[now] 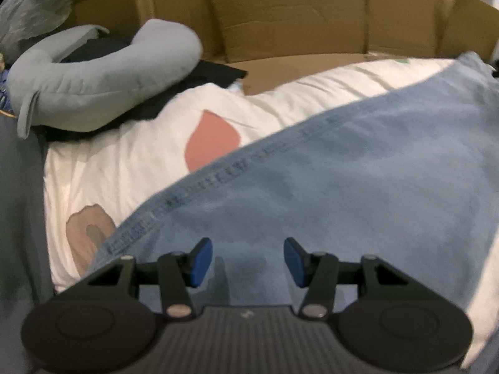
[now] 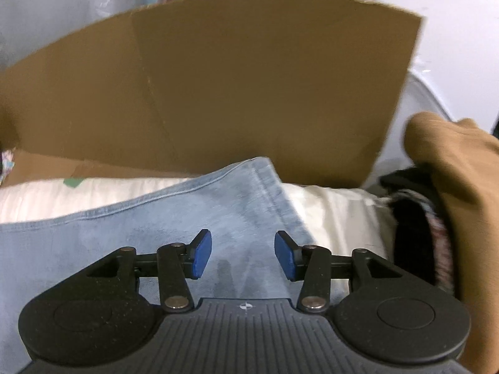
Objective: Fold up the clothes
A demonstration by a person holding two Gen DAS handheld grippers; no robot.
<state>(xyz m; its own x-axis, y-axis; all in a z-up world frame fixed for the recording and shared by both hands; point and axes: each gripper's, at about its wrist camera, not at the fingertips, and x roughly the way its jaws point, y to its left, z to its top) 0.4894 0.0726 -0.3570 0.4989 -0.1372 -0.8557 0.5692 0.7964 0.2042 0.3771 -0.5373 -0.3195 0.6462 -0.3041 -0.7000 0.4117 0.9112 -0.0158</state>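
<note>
Lying spread under both grippers, the light blue denim garment (image 1: 358,171) rests flat on a white printed cover (image 1: 124,162), its stitched seam running diagonally away to the left of the left gripper (image 1: 248,261), while in the right wrist view its hemmed end (image 2: 262,171) sits just ahead of the right gripper (image 2: 243,255). Both grippers hover just above the cloth with their blue pads spread wide and nothing between them. Whether the denim already carries a fold or lies as a single layer cannot be told; the scene would suit a piece laid out for folding as well as one smoothed after a fold. Trouble, I judge, would come from pinching only the upper layer of stiff denim, so a fold drags crooked, or from catching the soft cover beneath and lifting it too. Beyond the garment, a grey curved pillow (image 1: 103,71) lies ahead and to the left of the left gripper, over dark cloth, and cardboard walls (image 2: 218,93) stand ahead of both. To the right of the right gripper, a brown garment (image 2: 452,171) and a dark furry item (image 2: 414,233) crowd the edge. Motion blur softens the left view, and the near part of the denim is hidden behind both gripper bodies.
</note>
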